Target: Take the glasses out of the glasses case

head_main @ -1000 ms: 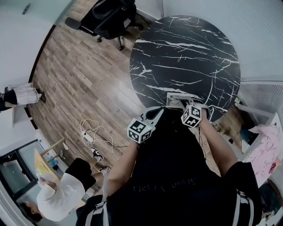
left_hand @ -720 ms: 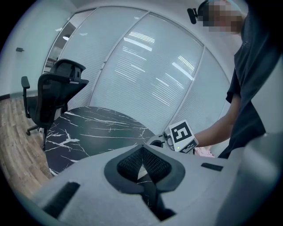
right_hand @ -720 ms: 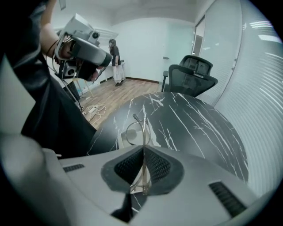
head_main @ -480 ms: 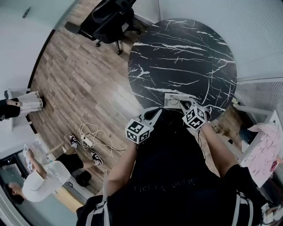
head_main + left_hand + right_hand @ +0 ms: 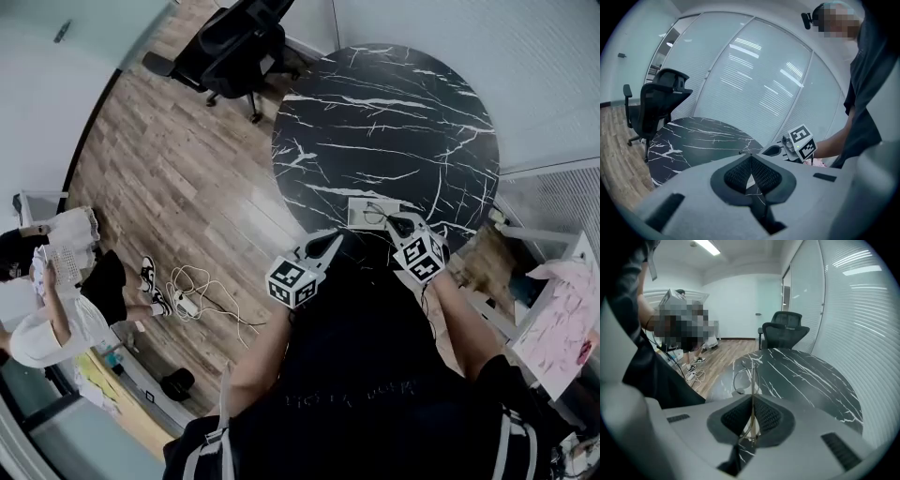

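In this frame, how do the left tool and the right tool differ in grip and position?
The right tool is shut on the thin wire frame of the glasses; the left tool is shut on nothing. The right tool is at the glasses case on the table; the left tool hangs apart from it, at the table's near edge. Both have jaws together.

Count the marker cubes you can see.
2. One cube is on the left gripper; the other is on the right gripper, which holds the glasses. Both hang by the table's near edge. None looks hidden.
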`<state>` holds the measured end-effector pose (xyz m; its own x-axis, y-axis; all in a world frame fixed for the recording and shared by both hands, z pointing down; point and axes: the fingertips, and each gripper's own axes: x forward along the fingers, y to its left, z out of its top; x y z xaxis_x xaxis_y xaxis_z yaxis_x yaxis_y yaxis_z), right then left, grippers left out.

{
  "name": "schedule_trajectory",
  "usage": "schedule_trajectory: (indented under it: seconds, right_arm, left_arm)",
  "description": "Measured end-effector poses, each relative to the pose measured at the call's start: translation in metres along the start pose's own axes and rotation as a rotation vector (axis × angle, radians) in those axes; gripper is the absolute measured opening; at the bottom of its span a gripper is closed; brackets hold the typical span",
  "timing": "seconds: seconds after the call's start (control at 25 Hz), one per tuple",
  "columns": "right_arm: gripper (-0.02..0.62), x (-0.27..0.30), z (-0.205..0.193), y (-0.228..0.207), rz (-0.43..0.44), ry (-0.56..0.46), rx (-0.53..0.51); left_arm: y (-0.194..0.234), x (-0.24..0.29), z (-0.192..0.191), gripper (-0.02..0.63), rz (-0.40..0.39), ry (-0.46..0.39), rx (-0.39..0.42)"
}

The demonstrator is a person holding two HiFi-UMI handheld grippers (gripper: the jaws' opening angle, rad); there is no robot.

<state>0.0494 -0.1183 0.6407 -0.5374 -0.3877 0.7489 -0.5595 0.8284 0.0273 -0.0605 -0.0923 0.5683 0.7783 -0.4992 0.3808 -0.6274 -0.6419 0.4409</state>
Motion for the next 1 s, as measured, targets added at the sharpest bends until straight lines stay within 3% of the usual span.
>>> schedule_trajectory:
  seconds: [1.0]
  right_arm:
    - [0.032,-0.087,-0.009,0.017,-0.072,-0.165,0.17]
  left_arm:
    - [-0.046,-0.007,0.013,0.018,-0.028,-0.069,0.046]
